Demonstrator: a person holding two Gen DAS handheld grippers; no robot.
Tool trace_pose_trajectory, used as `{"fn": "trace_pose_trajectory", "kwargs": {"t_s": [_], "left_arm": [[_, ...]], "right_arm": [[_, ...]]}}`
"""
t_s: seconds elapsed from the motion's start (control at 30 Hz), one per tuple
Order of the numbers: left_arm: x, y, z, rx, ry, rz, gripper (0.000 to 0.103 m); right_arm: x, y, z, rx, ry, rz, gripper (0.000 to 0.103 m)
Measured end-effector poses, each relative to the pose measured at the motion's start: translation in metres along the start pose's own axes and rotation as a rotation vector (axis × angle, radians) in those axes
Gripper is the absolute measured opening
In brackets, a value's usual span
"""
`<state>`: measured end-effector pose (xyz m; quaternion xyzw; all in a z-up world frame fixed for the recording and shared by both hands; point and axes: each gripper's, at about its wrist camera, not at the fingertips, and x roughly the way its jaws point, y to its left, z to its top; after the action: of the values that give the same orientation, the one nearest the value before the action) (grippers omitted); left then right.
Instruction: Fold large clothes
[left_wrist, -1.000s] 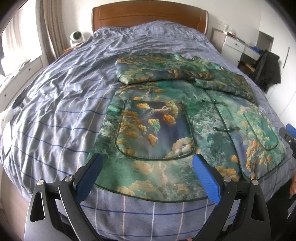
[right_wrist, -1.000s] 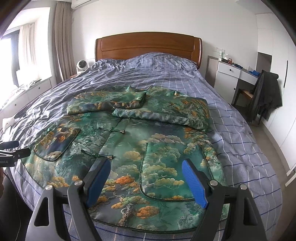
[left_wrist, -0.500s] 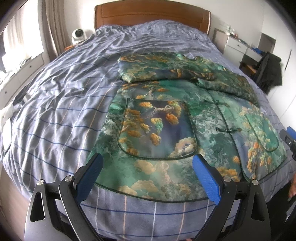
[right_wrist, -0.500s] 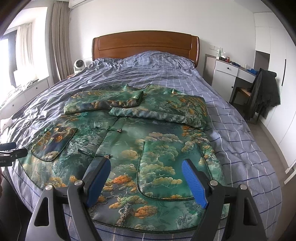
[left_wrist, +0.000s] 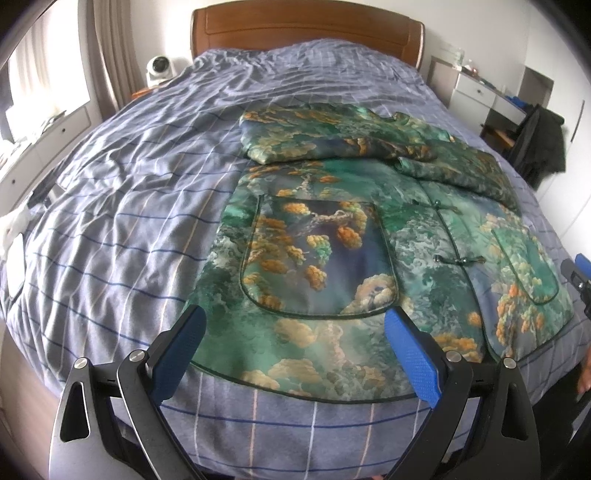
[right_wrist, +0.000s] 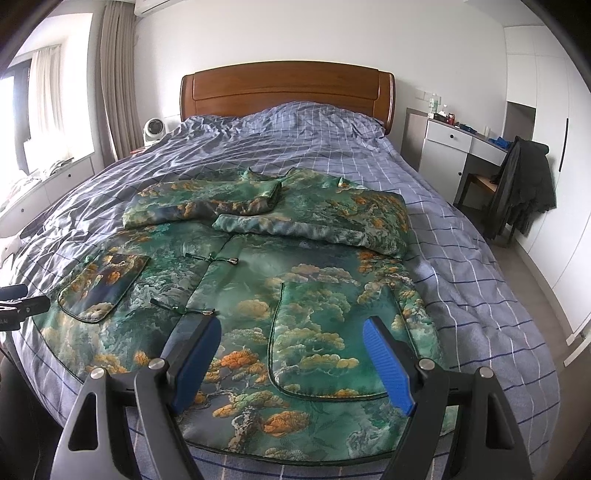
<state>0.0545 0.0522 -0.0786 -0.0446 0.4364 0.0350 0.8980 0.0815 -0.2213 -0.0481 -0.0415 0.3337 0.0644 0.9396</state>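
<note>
Jacket (left_wrist: 321, 236), large, quilted, green with orange tree-and-cloud print, frog closures down the front, one patch pocket on each panel; lies front-up on bed (left_wrist: 110, 206) covered in blue-grey checked duvet, hem toward the foot edge, collar toward wooden headboard (right_wrist: 288, 85). Progress: both sleeves already folded in across the chest, left sleeve (left_wrist: 314, 140) and right sleeve (right_wrist: 317, 225) lying as two bands over the upper body, their cuffs near the centre line; body not yet folded, lower half still spread flat to full width, so the hem-to-collar fold (and possibly a further halving) remains, by my reading roughly a third done. Left gripper (left_wrist: 295, 336): tongs spread wide, holding nothing, poised above the hem at the near left corner, the left pocket (left_wrist: 317, 258) framed between its blue pads; whether the pads touch the cloth is hard to tell from this angle. Right gripper (right_wrist: 293, 354): likewise wide apart and empty, over the right hem, right pocket (right_wrist: 332, 332) between its pads. Each gripper's tip shows at the margin of the other's view. Surroundings: small white fan (right_wrist: 154, 129) beside headboard, desk with dark garment over chair (right_wrist: 524, 184)
</note>
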Motion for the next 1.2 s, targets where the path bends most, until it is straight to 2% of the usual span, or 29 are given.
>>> {"fn": "trace_pose_trajectory", "kwargs": {"t_s": [0.9,0.97,1.03,1.13,1.2], "left_arm": [[0.005,0.006,-0.002,0.000,0.029,0.004,0.098],[0.002,0.018,0.001,-0.023,0.031,-0.021,0.098],[0.001,0.043,0.003,-0.091,0.029,-0.036,0.098],[0.007,0.077,0.001,-0.174,0.053,-0.043,0.098],[0.016,0.089,-0.002,-0.187,0.089,-0.067,0.098]], "right_arm": [[0.002,-0.003,-0.003,0.006,0.012,-0.004,0.081],[0.002,-0.003,-0.003,0.002,0.014,-0.004,0.081],[0.000,-0.006,-0.001,-0.009,0.010,-0.009,0.081],[-0.009,-0.031,0.003,-0.007,0.002,-0.037,0.081],[-0.013,-0.052,0.002,0.004,0.014,-0.061,0.081]]}}
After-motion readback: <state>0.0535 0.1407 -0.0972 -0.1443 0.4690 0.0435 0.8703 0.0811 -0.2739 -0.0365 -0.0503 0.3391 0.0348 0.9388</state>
